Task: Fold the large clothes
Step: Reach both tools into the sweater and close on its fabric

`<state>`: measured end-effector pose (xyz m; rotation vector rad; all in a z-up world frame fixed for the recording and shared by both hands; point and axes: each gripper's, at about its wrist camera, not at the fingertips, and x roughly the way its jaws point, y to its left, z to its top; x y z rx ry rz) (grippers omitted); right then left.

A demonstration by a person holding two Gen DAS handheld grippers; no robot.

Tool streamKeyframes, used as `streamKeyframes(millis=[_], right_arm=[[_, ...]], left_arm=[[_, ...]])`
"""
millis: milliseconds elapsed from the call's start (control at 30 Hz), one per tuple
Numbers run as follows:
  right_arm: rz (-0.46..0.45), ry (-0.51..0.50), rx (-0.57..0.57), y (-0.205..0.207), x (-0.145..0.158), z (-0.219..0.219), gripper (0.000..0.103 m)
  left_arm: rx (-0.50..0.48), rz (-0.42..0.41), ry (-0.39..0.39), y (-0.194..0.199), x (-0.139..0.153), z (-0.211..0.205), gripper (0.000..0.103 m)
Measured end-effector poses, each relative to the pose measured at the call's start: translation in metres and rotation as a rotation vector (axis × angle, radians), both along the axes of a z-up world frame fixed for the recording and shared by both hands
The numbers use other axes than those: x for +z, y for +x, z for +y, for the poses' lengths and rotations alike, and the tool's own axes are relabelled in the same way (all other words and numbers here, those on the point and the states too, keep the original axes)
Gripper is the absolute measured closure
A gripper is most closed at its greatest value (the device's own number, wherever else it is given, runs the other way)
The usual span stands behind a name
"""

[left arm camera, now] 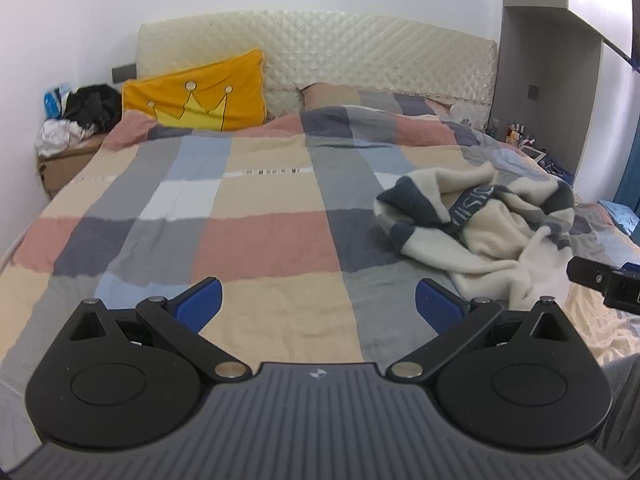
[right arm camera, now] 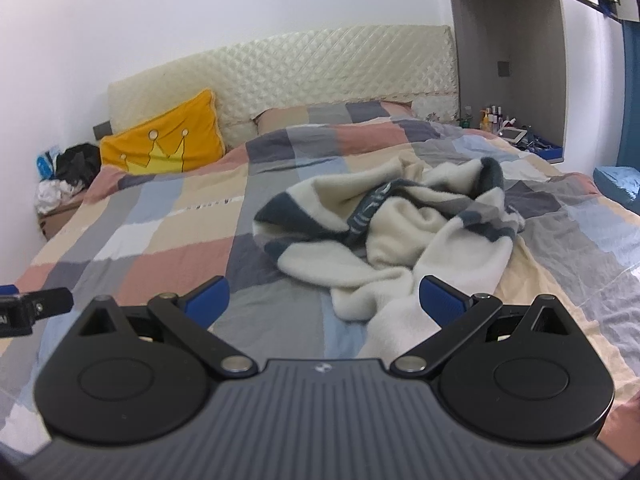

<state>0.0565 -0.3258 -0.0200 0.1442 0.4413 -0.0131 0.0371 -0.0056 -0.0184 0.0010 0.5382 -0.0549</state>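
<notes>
Bed [left arm camera: 240,220] fills both views, spread with a checked quilt [right arm camera: 168,248] in pink, grey, blue and cream, a quilted cream headboard [left arm camera: 360,52] behind it. Against the headboard leans a yellow cushion [left arm camera: 200,96] with a crown on it. The sweater [right arm camera: 400,236], cream with dark blue-grey stripes, lies crumpled in a heap on the quilt, toward the bed's right side. The right gripper [right arm camera: 324,300] hovers just before the heap's near edge, jaws spread wide and holding nothing; a cream fold lies under its right finger, though contact cannot be told. The left gripper [left arm camera: 318,304] hangs over bare quilt to the left of the sweater, jaws likewise spread and empty. Small bottles [right arm camera: 494,118] stand on a ledge past the bed's far right corner.
</notes>
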Motion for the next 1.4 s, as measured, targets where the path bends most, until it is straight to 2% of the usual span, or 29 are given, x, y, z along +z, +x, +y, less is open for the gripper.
streamKeyframes(millis=[200,333,567,767,900,967,1033,1200,1333,1400], right_arm=[[-0.017,0.065,-0.016,0.012,0.006,-0.014,0.000],[-0.020,0.109,-0.046,0.029,0.009,-0.023,0.000],[-0.045,0.195,-0.127,0.073,0.018,-0.040,0.000],[-0.047,0.222,-0.188,0.124,0.023,-0.061,0.000],[-0.014,0.137,-0.238,0.152,0.015,-0.083,0.000],[0.002,0.142,-0.253,0.166,0.010,-0.098,0.000],[0.038,0.157,-0.224,0.189,0.003,-0.116,0.000],[0.075,0.087,-0.205,0.242,-0.003,-0.149,0.000],[0.094,0.075,-0.164,0.287,-0.009,-0.171,0.000],[0.124,0.074,-0.141,0.312,-0.016,-0.181,0.000]], left_arm=[[-0.039,-0.006,-0.003,0.027,0.005,-0.015,0.000],[-0.085,0.015,-0.046,0.057,0.003,-0.025,0.000],[-0.105,0.036,-0.063,0.121,0.003,-0.047,0.000],[-0.165,-0.004,-0.040,0.172,0.008,-0.087,0.000],[-0.201,-0.026,-0.057,0.215,0.005,-0.117,0.000],[-0.225,-0.033,-0.075,0.241,0.001,-0.133,0.000],[-0.256,-0.035,-0.086,0.268,-0.003,-0.151,0.000],[-0.334,-0.031,-0.118,0.335,-0.020,-0.190,0.000],[-0.471,-0.002,-0.149,0.387,-0.042,-0.218,0.000],[-0.527,0.000,-0.098,0.406,-0.055,-0.235,0.000]])
